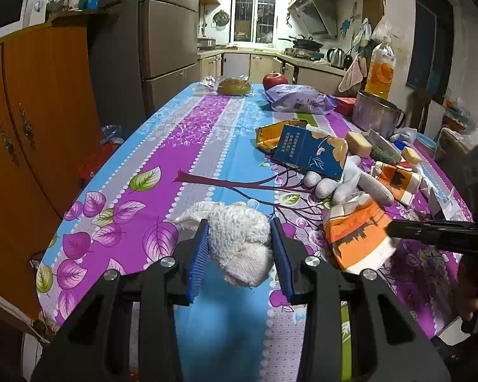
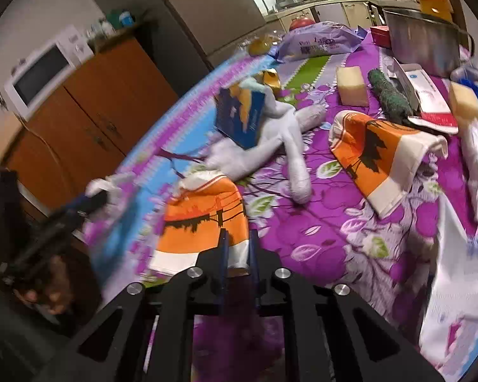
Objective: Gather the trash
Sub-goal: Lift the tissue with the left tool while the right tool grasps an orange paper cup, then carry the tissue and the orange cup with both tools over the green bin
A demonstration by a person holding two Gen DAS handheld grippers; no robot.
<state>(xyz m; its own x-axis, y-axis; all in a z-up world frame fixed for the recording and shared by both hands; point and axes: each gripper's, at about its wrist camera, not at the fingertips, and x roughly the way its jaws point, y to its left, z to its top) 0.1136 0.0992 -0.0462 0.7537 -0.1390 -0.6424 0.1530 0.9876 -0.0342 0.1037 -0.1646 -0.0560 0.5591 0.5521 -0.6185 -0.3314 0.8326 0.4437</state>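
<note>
Left hand-held gripper [image 1: 239, 248] clasping white cloth [image 1: 239, 238], floral tablecloth [image 1: 175, 146], kitchen

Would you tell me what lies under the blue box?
The blue box rests tilted on a white glove, its fingers showing below. A gold wrapper sits behind. The glove's covered part is hidden.

Crumpled white towel wad [image 1: 239, 242] lies on floral-clothed desk [image 1: 162, 146], left of orange-and-white folded cloth [image 1: 357, 235]; blue cardboard box [image 1: 309, 152] behind.

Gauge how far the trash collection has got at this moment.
Early stage: nothing visibly binned. In hand: the left gripper holds a crumpled white cloth; the right gripper is pinching the near orange-and-white wrapper. Left: the blue box, gold wrapper and second orange wrapper.
</note>
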